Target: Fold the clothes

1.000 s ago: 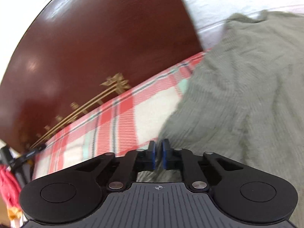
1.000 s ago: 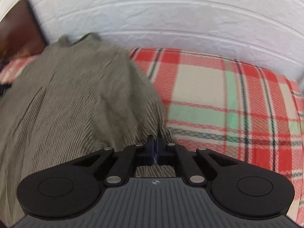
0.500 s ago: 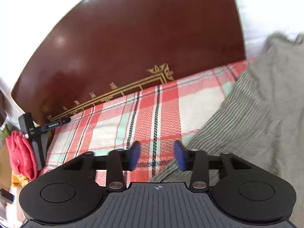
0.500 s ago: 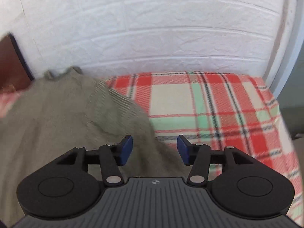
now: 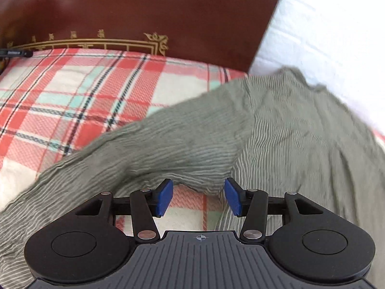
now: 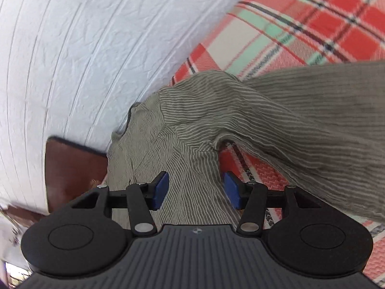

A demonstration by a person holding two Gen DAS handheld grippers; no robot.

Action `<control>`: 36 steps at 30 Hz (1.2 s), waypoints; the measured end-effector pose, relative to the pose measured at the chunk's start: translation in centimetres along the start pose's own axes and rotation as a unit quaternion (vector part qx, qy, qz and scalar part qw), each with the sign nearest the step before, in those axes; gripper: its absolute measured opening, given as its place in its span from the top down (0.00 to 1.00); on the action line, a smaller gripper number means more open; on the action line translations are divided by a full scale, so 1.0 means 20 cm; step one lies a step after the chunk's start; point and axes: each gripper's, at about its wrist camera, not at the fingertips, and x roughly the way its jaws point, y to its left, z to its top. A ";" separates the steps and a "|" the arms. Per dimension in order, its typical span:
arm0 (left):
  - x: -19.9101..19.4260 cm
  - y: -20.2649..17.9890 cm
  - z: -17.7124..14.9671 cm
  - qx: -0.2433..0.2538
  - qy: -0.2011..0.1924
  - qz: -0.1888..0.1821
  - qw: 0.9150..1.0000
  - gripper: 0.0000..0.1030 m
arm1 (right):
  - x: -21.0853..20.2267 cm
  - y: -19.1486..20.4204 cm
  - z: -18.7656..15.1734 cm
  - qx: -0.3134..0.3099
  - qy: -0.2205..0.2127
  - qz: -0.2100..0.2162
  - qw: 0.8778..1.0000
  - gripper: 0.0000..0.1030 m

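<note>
An olive-green striped shirt (image 5: pixel 276 130) lies spread on a red, cream and mint plaid blanket (image 5: pixel 72 91). One sleeve (image 5: pixel 149 144) runs out to the lower left in the left wrist view. My left gripper (image 5: pixel 199 197) hovers at that sleeve's armpit, its jaws opening; only blanket and a loose fold edge show between the blue pads (image 5: pixel 164 197). In the right wrist view the shirt (image 6: pixel 182 130) runs toward the wall, its other sleeve (image 6: pixel 324 125) reaching right. My right gripper (image 6: pixel 196 190) is open above the shirt's body, pressing on nothing.
A dark brown headboard (image 5: pixel 144 7) with gold ornament stands behind the blanket. A white ribbed wall (image 6: pixel 72 48) runs along the far side of the bed. A black device (image 5: pixel 14 53) pokes in at the left edge of the left wrist view.
Both grippers were shut on the shirt's cloth a second ago and have opened and let it go. Both views have rolled; the left now looks at one sleeve's armpit, the right at the other.
</note>
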 end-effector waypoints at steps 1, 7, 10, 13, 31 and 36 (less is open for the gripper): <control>0.02 -0.01 0.00 -0.007 -0.004 0.004 1.000 0.37 | 0.02 -0.01 0.00 0.008 0.001 0.003 1.000 0.45; 0.09 -0.01 0.02 -0.056 -0.042 0.018 0.997 0.31 | 0.16 -0.02 0.02 0.033 -0.023 -0.009 0.999 0.45; 0.10 -0.02 0.03 -0.056 -0.058 0.040 0.996 0.43 | 0.19 -0.01 0.04 0.038 -0.035 -0.007 0.999 0.46; 0.12 -0.01 0.03 -0.048 -0.064 0.079 0.994 0.95 | 0.19 0.00 0.06 0.028 -0.048 -0.033 0.998 0.87; -0.03 0.18 0.02 -0.068 -0.066 0.106 0.990 0.47 | -0.02 -0.03 0.04 -0.012 -0.070 -0.040 0.997 0.51; -0.25 0.25 -0.07 -0.042 -0.107 0.127 0.985 0.34 | -0.22 0.13 -0.09 -0.059 -0.050 0.001 0.997 0.44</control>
